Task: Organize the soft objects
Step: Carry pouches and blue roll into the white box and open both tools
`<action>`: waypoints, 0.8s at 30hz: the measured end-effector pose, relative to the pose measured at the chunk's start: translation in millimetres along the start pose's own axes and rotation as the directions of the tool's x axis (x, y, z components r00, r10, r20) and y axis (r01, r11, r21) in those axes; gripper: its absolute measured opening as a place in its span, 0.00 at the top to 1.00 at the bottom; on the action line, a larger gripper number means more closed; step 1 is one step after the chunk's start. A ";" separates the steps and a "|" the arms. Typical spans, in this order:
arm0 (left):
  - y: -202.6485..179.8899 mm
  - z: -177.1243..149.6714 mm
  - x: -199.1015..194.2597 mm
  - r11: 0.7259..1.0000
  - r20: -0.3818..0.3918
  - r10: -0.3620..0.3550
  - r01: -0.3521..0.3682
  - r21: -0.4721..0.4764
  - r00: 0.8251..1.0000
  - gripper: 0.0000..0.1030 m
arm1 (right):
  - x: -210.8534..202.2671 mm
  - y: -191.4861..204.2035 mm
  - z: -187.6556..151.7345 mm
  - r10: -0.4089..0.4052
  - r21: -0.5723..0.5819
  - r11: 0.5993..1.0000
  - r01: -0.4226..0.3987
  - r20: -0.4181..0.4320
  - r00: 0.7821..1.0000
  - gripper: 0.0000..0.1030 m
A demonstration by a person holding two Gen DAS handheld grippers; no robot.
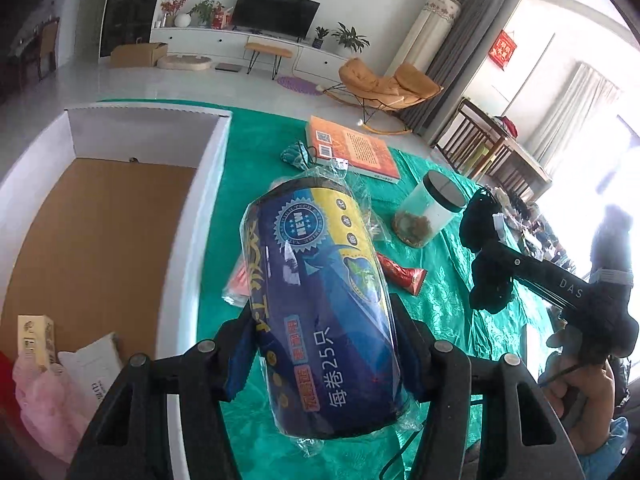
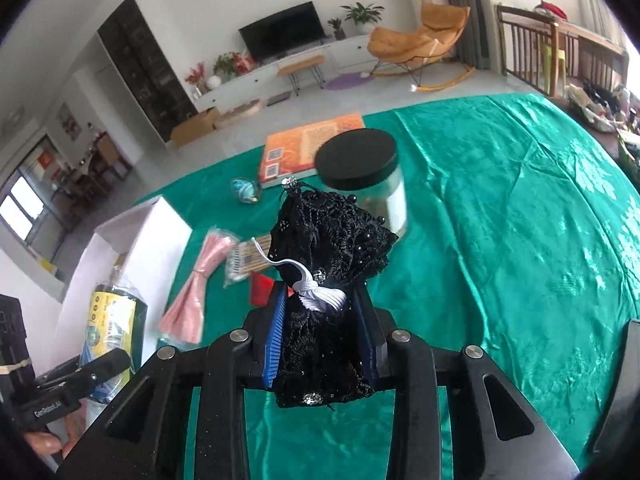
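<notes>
Progress looks partial: your left hand-held gripper (image 1: 320, 344) clamps a wrapped blue roll (image 1: 320, 300) above the bench (image 1: 436, 300), your right hand-held gripper (image 2: 322, 336) clamps black lace (image 2: 332, 240). White box (image 1: 200, 184) already holds some items; pink bundle (image 2: 192, 292) remains out.

A: What carries the items?
B: A table under a shiny green cloth (image 2: 500, 216).

A: What rests on the cloth near its far edge?
B: An orange book (image 1: 354, 148), lying flat, with a small teal pouch (image 1: 297, 155) just beside it.

A: And nearer the middle?
B: A clear jar with a black lid (image 2: 362, 176), upright. Near it lie a red packet (image 1: 402, 273), a pink bundle in clear wrap (image 2: 196, 284) and a packet of sticks (image 2: 244, 262).

A: And along the left edge?
B: A white box with a brown floor (image 1: 200, 184), open on top.
</notes>
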State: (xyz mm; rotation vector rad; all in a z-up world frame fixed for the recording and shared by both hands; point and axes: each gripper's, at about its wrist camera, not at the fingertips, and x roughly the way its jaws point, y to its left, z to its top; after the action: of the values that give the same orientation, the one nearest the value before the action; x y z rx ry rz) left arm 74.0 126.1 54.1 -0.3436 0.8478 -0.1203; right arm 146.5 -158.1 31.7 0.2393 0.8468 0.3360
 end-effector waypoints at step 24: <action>88.4 -43.4 -79.7 0.958 0.181 0.288 -0.283 -0.049 0.940 0.10 | 32.2 178.0 -105.0 0.124 -0.370 0.919 -0.135 -0.054 0.991 0.24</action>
State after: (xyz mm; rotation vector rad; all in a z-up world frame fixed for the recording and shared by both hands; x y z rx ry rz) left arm -13.9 217.3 53.9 -0.2450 0.7045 0.1902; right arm 51.4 25.8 2.2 -0.0659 0.7805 0.6188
